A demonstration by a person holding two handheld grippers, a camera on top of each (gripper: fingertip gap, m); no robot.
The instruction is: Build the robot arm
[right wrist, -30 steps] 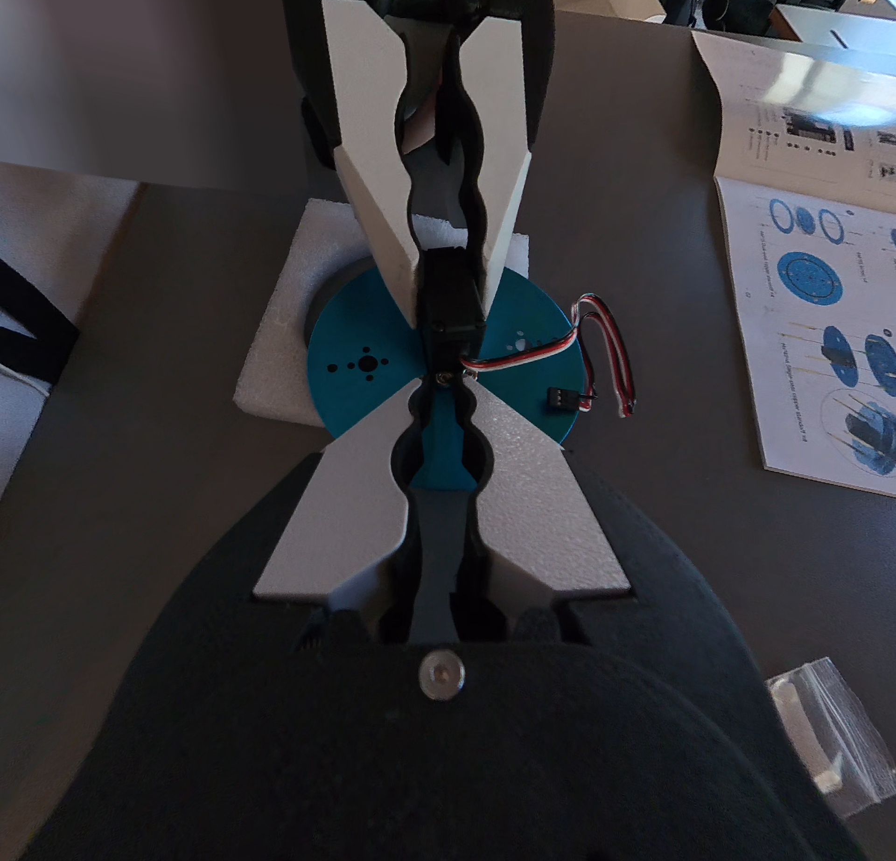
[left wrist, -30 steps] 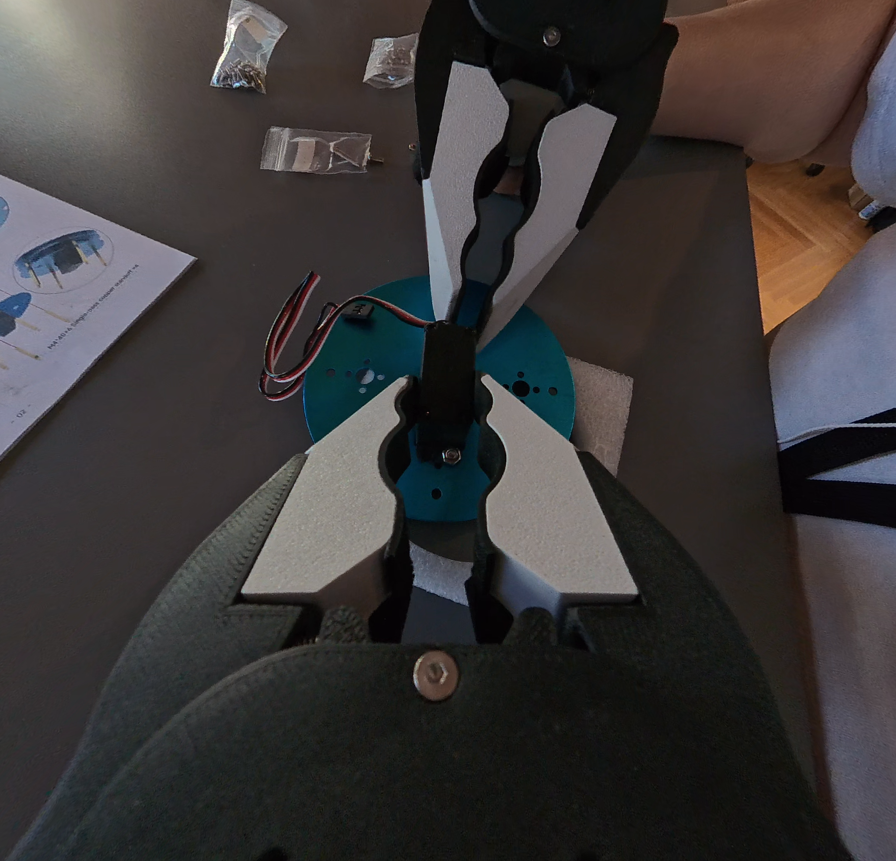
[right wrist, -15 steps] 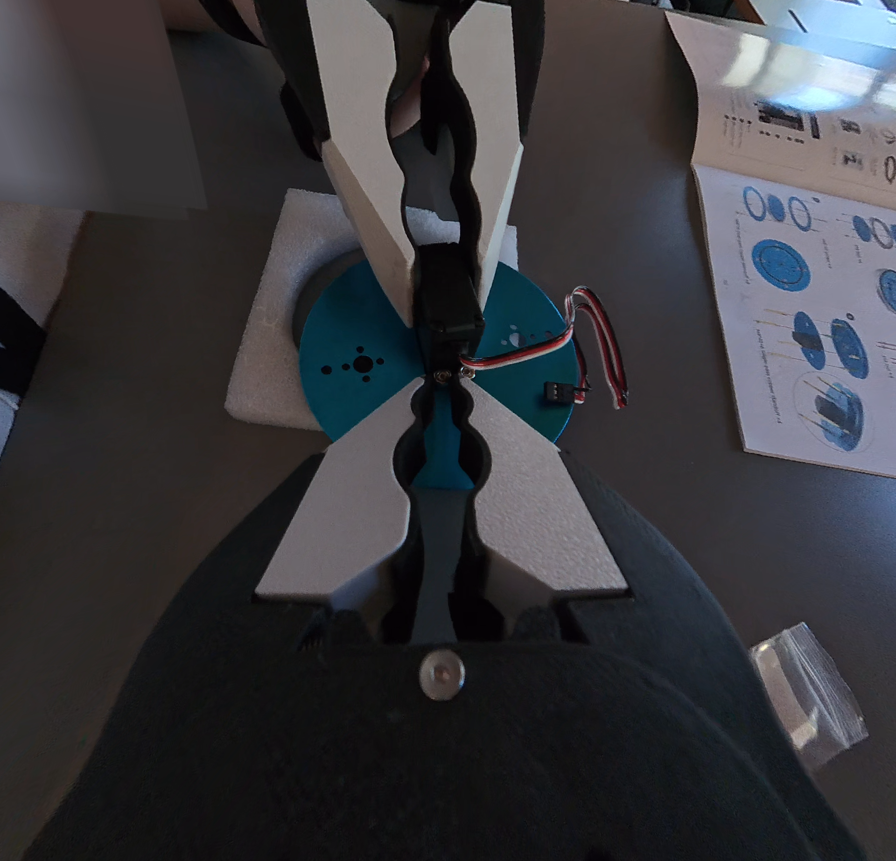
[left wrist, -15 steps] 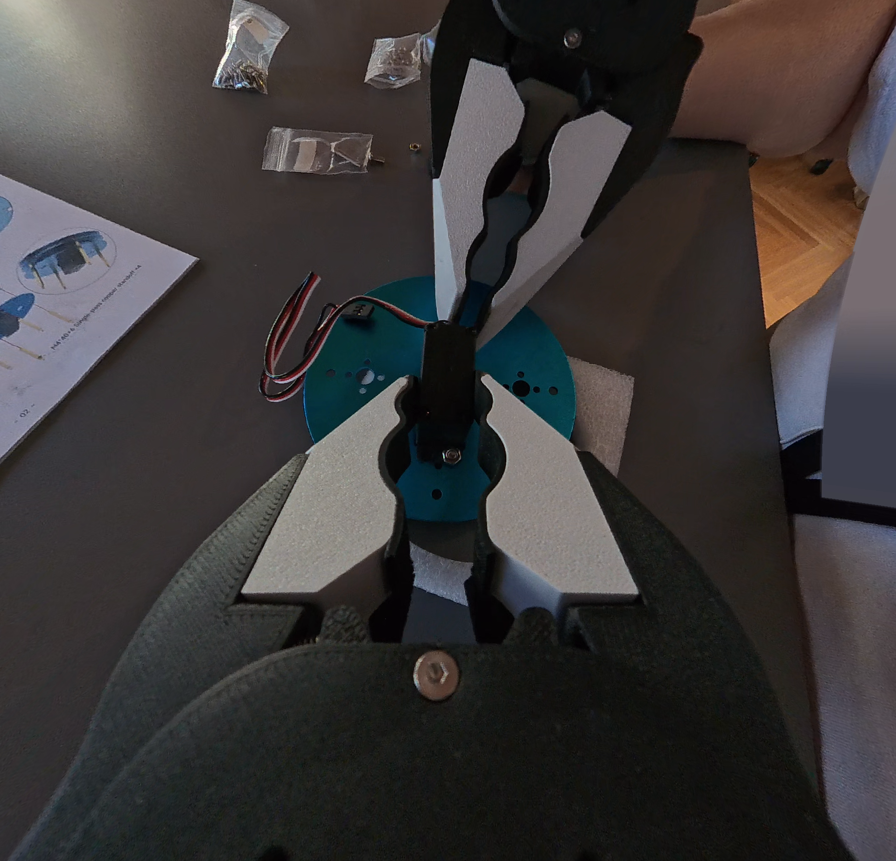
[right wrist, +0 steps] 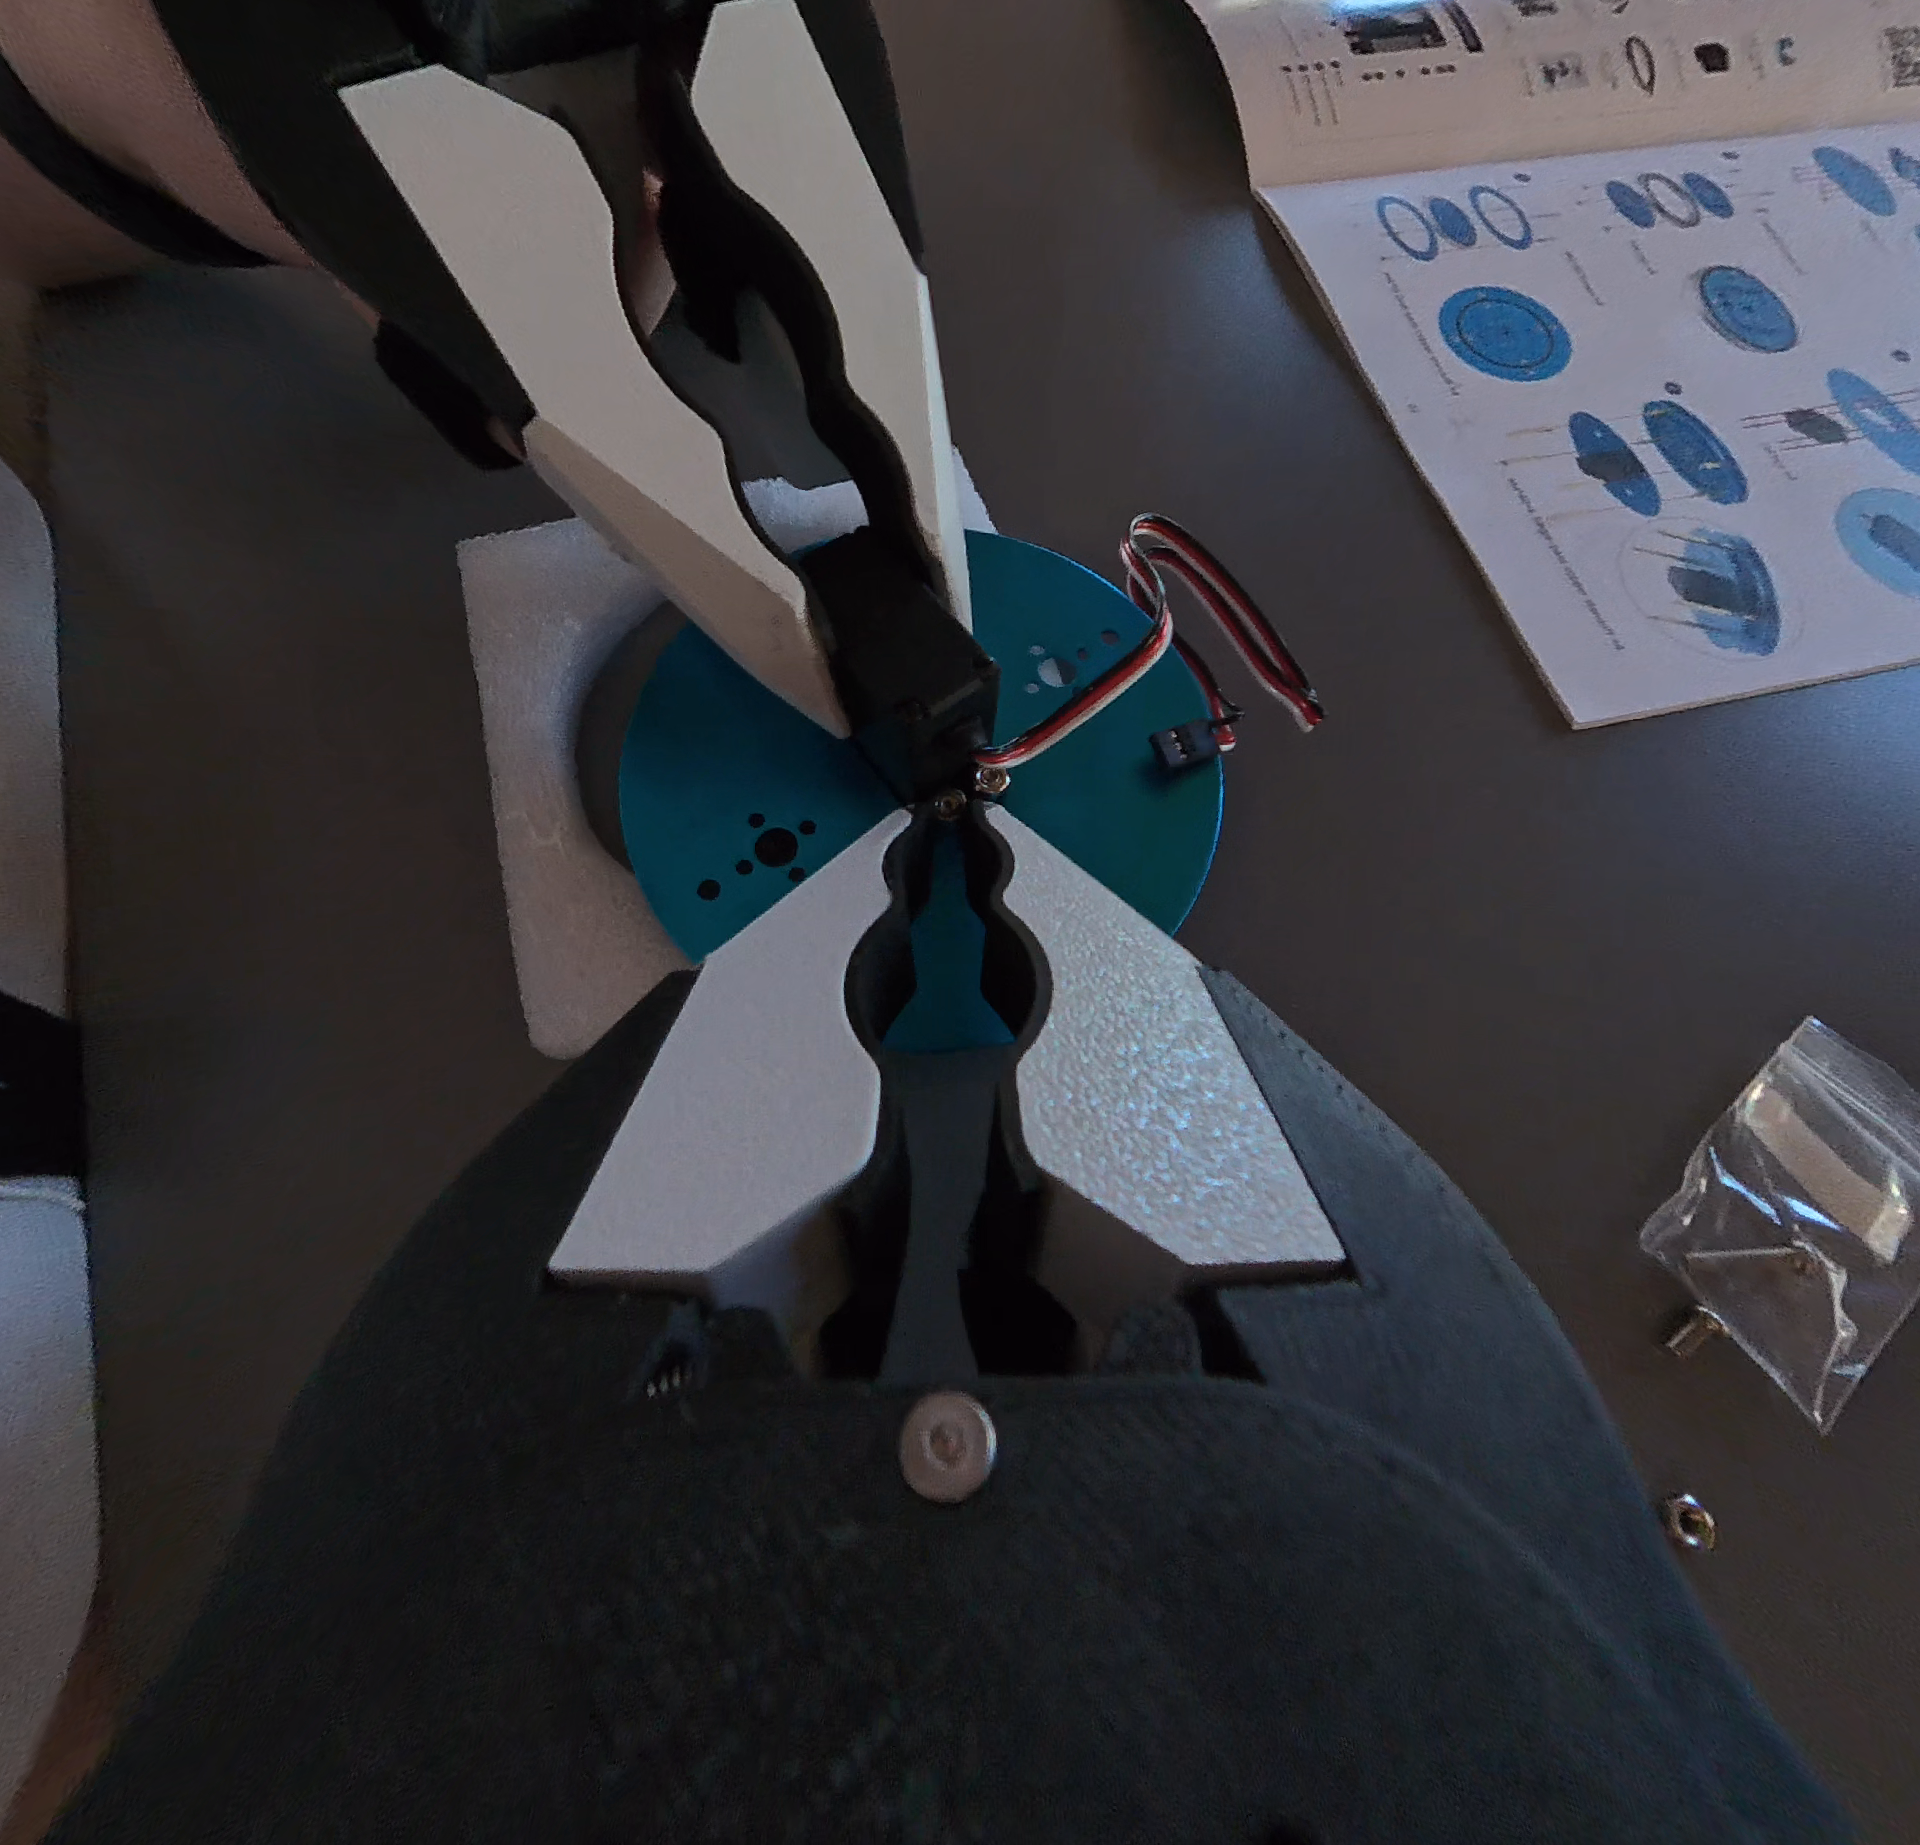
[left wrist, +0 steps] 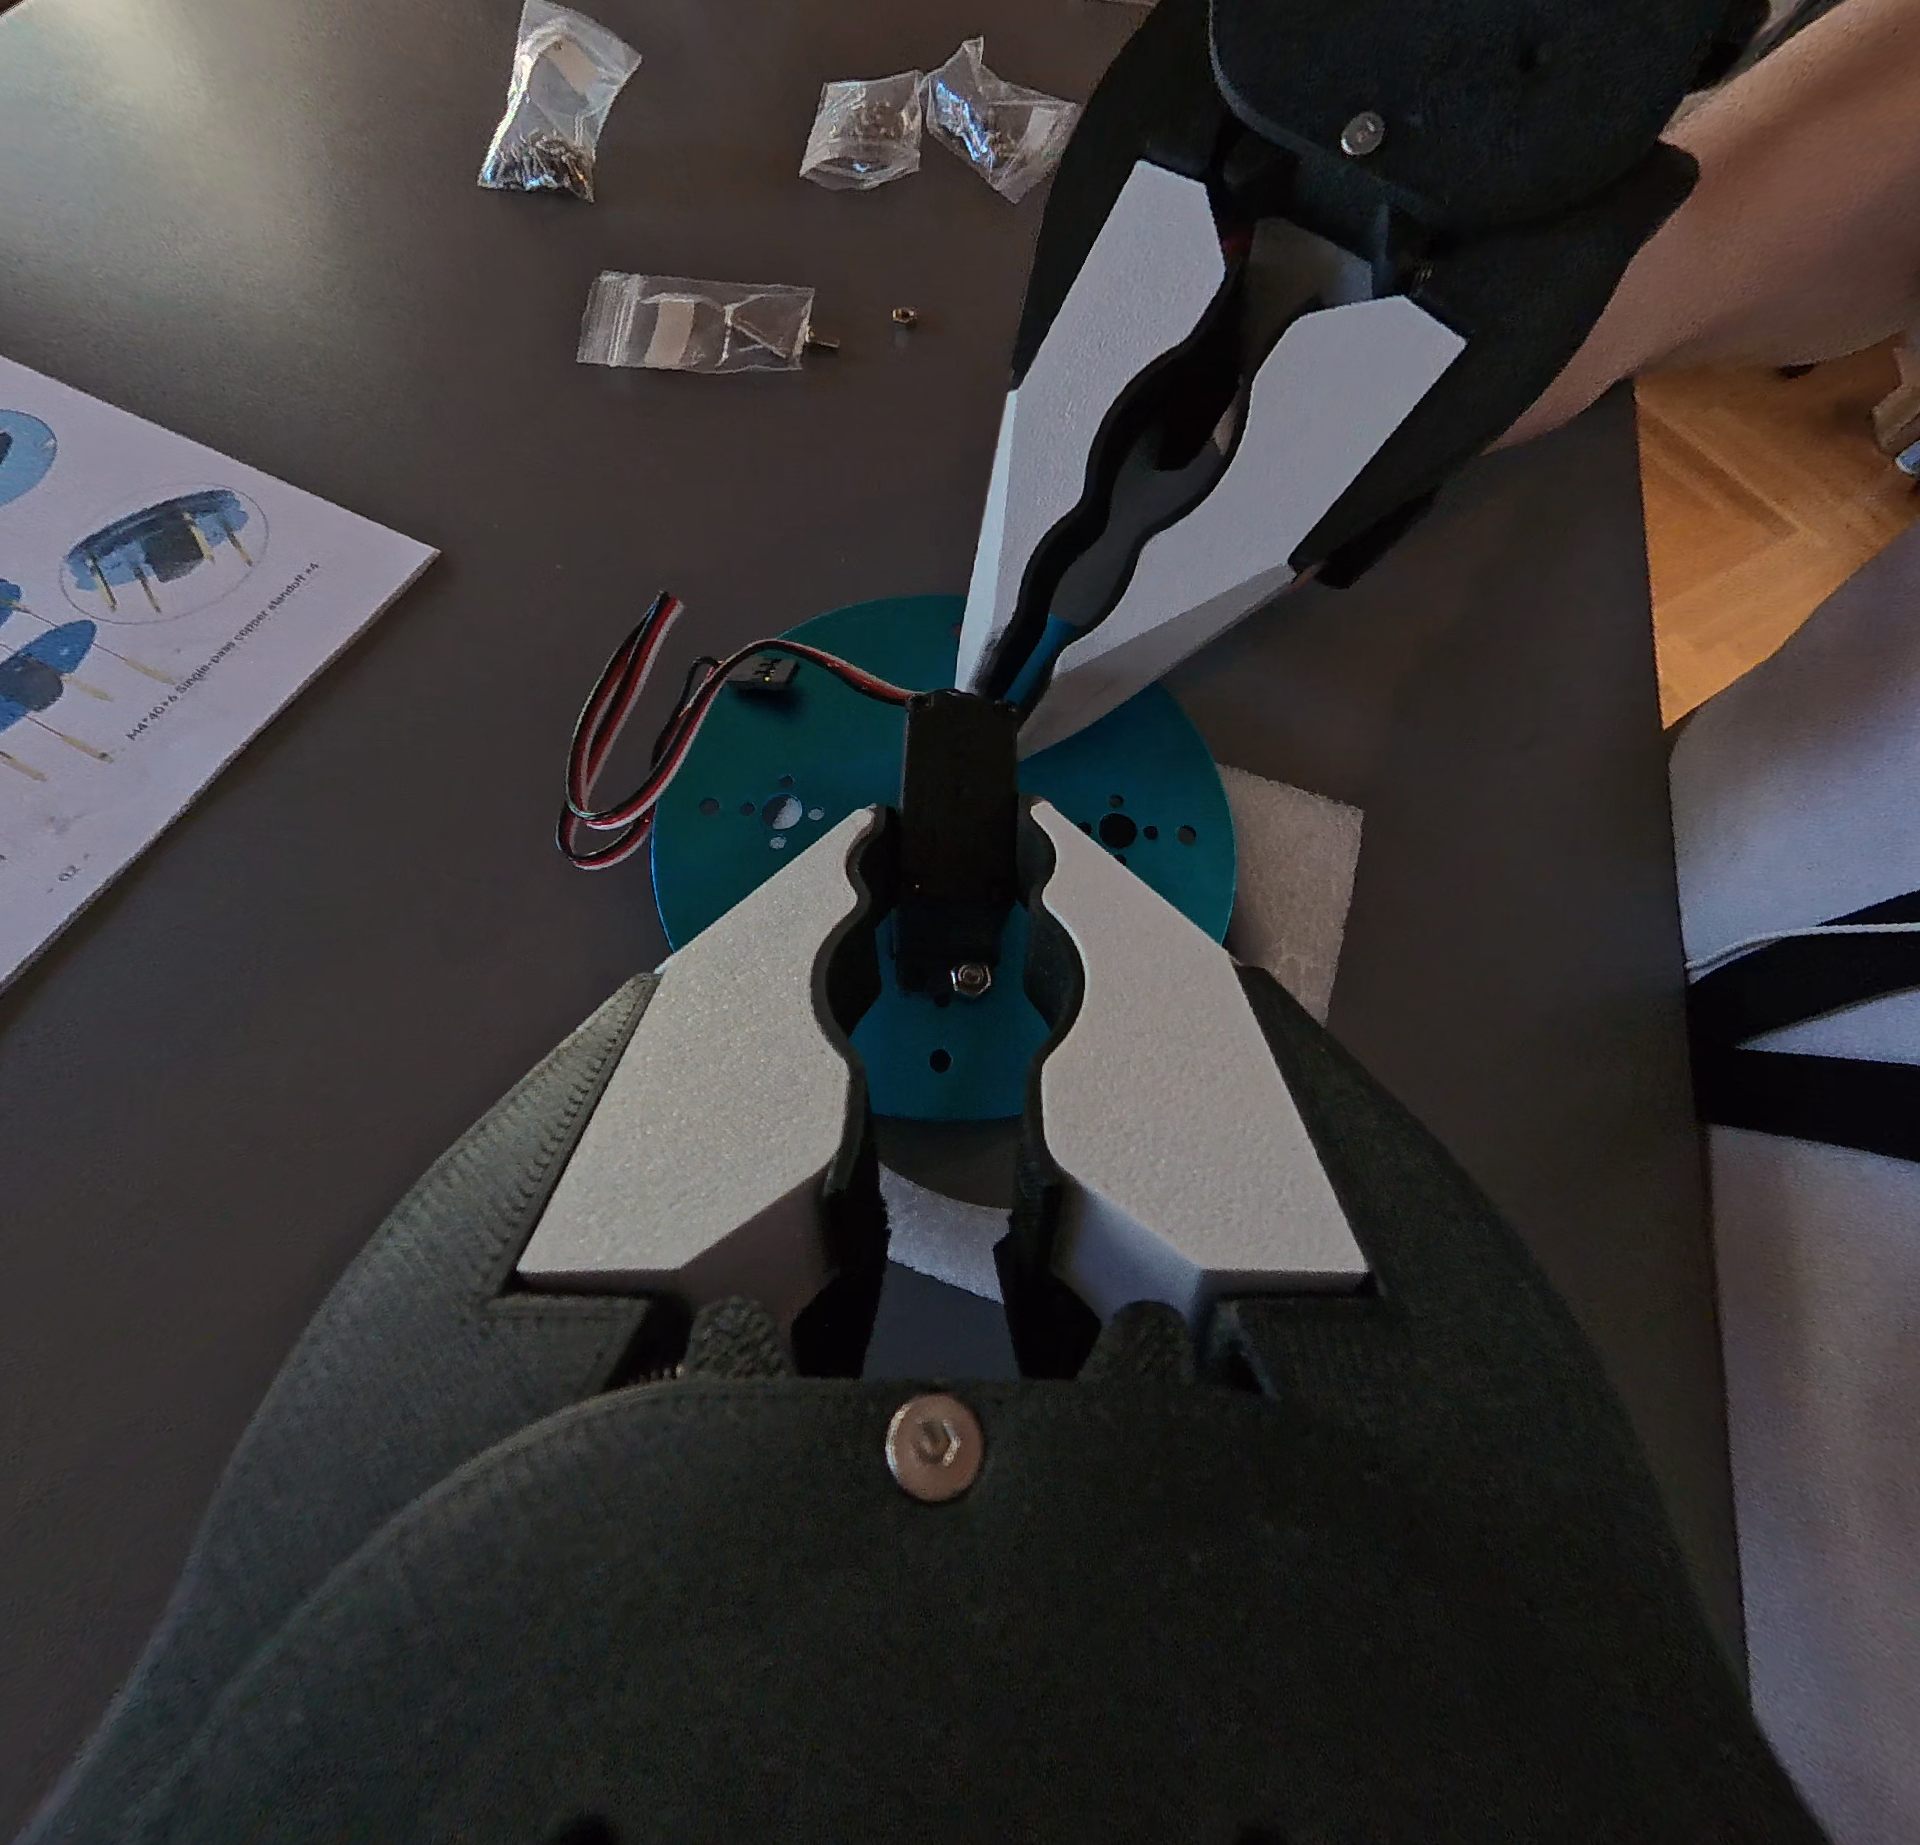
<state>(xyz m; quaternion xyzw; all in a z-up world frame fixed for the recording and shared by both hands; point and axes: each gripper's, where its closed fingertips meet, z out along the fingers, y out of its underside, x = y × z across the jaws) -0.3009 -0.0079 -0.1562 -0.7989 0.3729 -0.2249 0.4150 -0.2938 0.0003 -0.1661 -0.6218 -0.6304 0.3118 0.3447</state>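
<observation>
A blue metal disc with small holes lies on a white foam pad on the dark table. A black servo stands on the disc, and its red, white and black cable loops to the left. My left gripper is shut on the servo's sides. In the right wrist view the disc and servo show again. There my right gripper has its jaws nearly together around a small metal fastener at the servo's flange. A second fastener sits beside it.
An open instruction booklet lies left of the disc. Several clear bags of small parts and a loose nut lie beyond it. Another bag and nut lie near my right gripper. The table edge and wooden floor are on the right. My left and right fingertips are right by each other.
My right gripper has swung round the servo's far end and now leans in from the right, its tips still at the flange. My left gripper has stayed shut on the servo.
</observation>
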